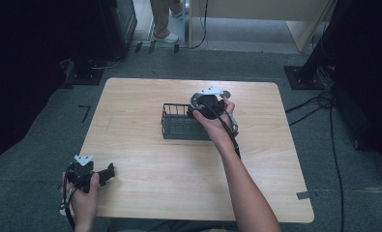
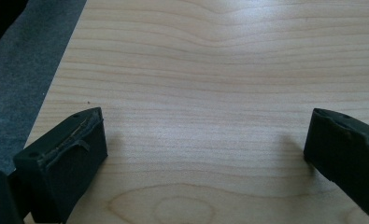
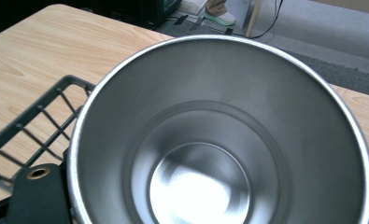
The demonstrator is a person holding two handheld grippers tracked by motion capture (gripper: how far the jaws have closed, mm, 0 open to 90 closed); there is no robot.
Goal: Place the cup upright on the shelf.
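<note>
A shiny steel cup [image 3: 219,154] fills the right gripper view, seen straight into its mouth. My right gripper [image 3: 208,182] is shut on it, one black jaw at each side of its wall. In the high view the right gripper [image 1: 203,110] hovers over the right end of a black wire basket [image 1: 176,126] at the middle of the wooden table [image 1: 145,164]. The basket's rim [image 3: 32,116] lies just left of and below the cup. My left gripper [image 1: 109,173] rests at the table's near left corner. In its own view it [image 2: 205,135] stands open over bare wood.
Grey carpet surrounds the table. Cables [image 1: 324,104] trail over the floor at the right, and black stands [image 1: 302,77] sit at the far corners. A person's feet [image 1: 165,34] stand beyond the far edge.
</note>
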